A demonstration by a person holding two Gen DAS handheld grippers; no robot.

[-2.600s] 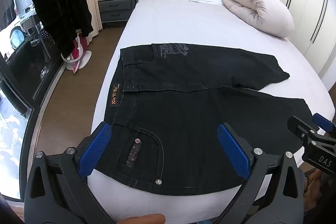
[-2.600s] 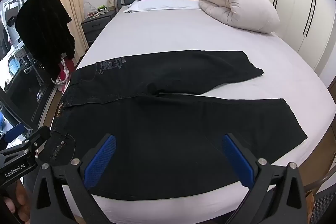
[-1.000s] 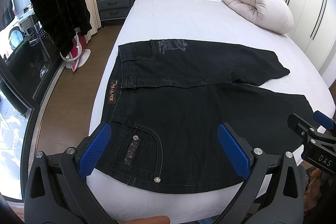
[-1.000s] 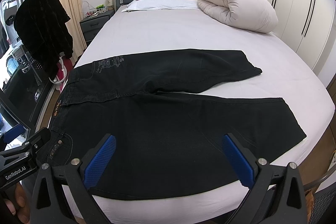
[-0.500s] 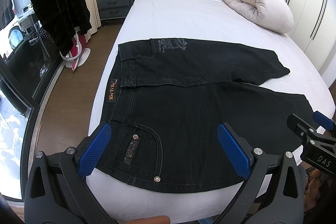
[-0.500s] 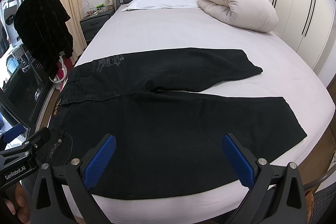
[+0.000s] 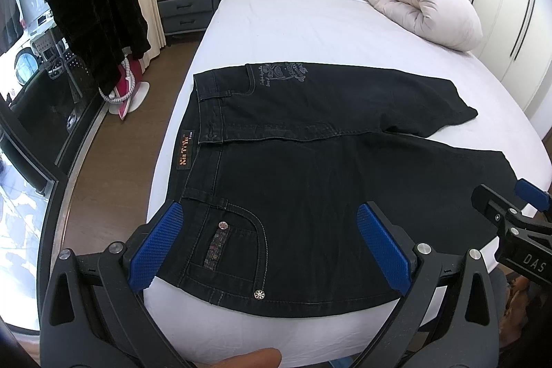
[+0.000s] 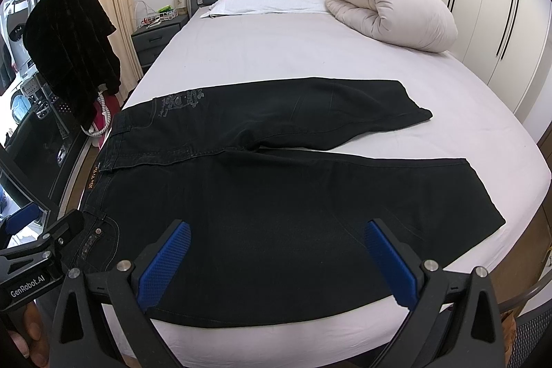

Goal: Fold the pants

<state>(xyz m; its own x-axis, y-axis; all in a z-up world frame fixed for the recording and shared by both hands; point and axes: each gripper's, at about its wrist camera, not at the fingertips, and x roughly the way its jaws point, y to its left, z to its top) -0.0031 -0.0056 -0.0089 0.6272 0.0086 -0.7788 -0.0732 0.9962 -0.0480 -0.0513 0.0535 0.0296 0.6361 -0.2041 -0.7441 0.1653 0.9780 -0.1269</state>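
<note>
The black pants (image 8: 276, 195) lie spread flat across the foot of the bed (image 8: 310, 57), legs apart, both the left gripper (image 7: 269, 244) and right gripper (image 8: 276, 264) hovering wide open above the near edge, apparently ready to pinch it.

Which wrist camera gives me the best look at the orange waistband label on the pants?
The left wrist view. There the orange label faces the camera on the waistband of the pants, its lettering visible. In the right wrist view the label sits at the far left edge, foreshortened to a thin sliver, its lettering unreadable.
</note>
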